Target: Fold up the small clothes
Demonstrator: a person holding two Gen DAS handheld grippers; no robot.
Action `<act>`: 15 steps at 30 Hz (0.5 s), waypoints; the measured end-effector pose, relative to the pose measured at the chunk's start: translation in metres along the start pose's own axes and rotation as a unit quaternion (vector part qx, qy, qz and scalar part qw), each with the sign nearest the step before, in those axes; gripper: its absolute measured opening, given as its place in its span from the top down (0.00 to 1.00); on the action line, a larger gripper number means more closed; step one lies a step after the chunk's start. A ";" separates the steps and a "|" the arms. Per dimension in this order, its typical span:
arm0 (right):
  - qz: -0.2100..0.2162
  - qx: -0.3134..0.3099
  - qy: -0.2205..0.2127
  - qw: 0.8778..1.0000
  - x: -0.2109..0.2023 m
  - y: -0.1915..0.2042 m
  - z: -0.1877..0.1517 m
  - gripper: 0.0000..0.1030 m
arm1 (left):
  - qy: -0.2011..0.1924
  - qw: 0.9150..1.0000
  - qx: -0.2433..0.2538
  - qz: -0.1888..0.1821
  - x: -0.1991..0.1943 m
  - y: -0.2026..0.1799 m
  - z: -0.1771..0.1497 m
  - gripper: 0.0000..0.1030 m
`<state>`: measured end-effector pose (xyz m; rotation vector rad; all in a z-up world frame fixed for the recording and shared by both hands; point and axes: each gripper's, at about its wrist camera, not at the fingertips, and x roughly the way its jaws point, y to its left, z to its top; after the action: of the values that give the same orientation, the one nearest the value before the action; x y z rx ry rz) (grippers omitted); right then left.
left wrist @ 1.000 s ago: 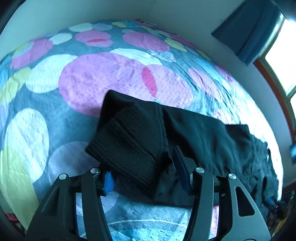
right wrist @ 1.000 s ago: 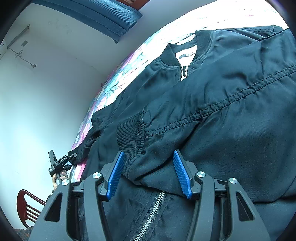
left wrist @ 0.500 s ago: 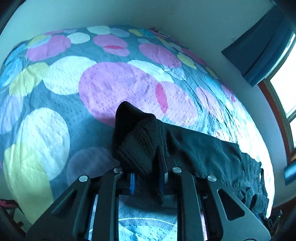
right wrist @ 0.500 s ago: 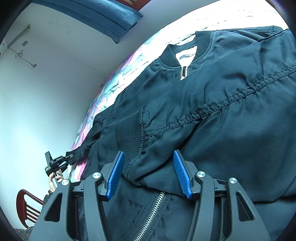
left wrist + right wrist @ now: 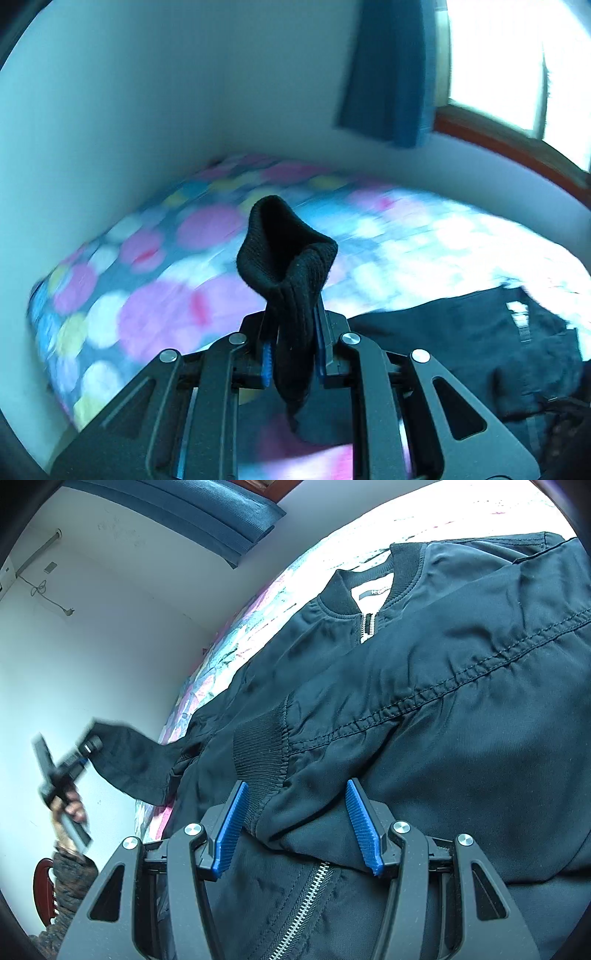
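Note:
A dark bomber jacket (image 5: 443,701) lies zipped and face up on the bed, one sleeve folded across its chest. My left gripper (image 5: 293,354) is shut on the ribbed knit cuff (image 5: 288,254) of the other sleeve and holds it up off the bed. From the right wrist view that left gripper (image 5: 86,755) shows at far left with the sleeve (image 5: 136,760) stretched out from the jacket. My right gripper (image 5: 295,827) stands open, its blue pads (image 5: 229,827) either side of the folded sleeve's cuff (image 5: 260,753), not pressing it.
The bed has a quilt with coloured circles (image 5: 166,314) and stands in a corner of white walls. A blue curtain (image 5: 388,74) hangs by a window at upper right. A red chair (image 5: 42,890) stands past the bed's edge by the person's hand (image 5: 70,808).
My left gripper closed on the sleeve cuff and swung it up and away from the quilt; the sleeve now hangs stretched in the air. The right gripper has not moved.

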<state>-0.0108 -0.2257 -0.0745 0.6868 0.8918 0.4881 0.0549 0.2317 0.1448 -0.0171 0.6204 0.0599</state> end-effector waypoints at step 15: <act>0.017 0.009 -0.003 1.000 -0.004 -0.005 -0.001 0.47 | 0.044 0.968 0.166 -0.182 0.027 -0.327 -0.043 0.84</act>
<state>-0.0136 -0.2310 -0.0765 0.7211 0.8805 0.5077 0.0718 -0.0951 0.0940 0.1911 0.7024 -0.4036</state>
